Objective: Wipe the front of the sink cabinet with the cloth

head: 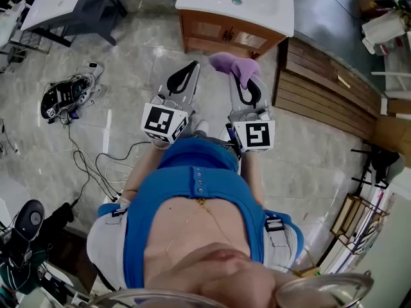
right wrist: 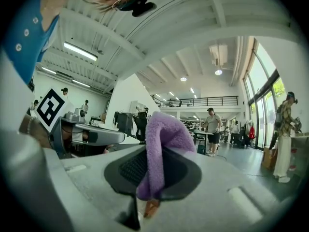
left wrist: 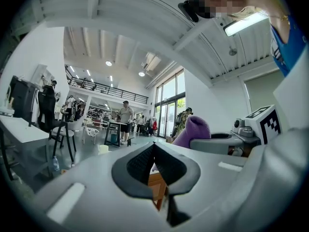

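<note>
Obs., head view: the sink cabinet [head: 226,36] stands at the upper centre of the frame. Its wooden front faces us, under a white basin top [head: 263,8]. The long axis of the front runs left to right across the frame, dipping slightly toward the right.

Right gripper [head: 249,88]: jaws closed on the purple cloth [head: 232,65]. In the right gripper view a fold of the cloth is pinched between the pads and the rest bunches up above the tips. In the head view the bunch points up the frame, toward the lower edge of the cabinet front. We see floor between cloth and wood, so we record them as near but apart.

Left gripper [head: 191,67]: jaws together, nothing held. In its own view the pads meet in a seam, and only a sliver of the wooden cabinet shows past them. It sits just beside the right gripper, on the left of the frame, aimed at the left end of the front.

Judgement: wiping has not begun. The cabinet lies straight ahead of the cloth, and the right gripper is the nearer and the only loaded one. The coming move looks like a forward reach to press the bunched cloth on the panel, then strokes along the left-right axis. The left gripper has no evident role.
</note>
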